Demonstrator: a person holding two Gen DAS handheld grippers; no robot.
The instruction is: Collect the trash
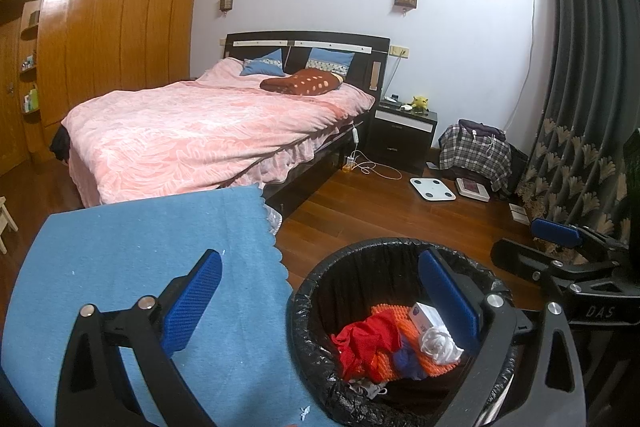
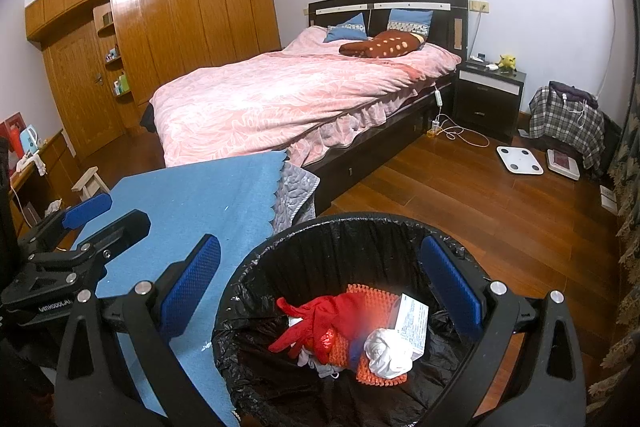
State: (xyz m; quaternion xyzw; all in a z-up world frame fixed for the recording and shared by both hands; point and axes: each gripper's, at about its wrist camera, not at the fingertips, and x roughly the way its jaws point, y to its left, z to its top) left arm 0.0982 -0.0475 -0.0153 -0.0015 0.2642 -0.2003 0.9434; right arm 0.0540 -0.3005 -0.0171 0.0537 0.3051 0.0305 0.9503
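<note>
both the left gripper (image 1: 320,303) and right gripper (image 2: 328,291) hang released, empty, over the trash bin (image 2: 248,267) rim, blue cloth (image 2: 192,203) edge leftward, bare wood floor (image 2: 480,211) ahead.

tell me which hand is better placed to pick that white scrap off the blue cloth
Left, probably. The left gripper hangs open, one finger above the blue cloth holding the scrap; the right gripper is centred over the bin.
</note>
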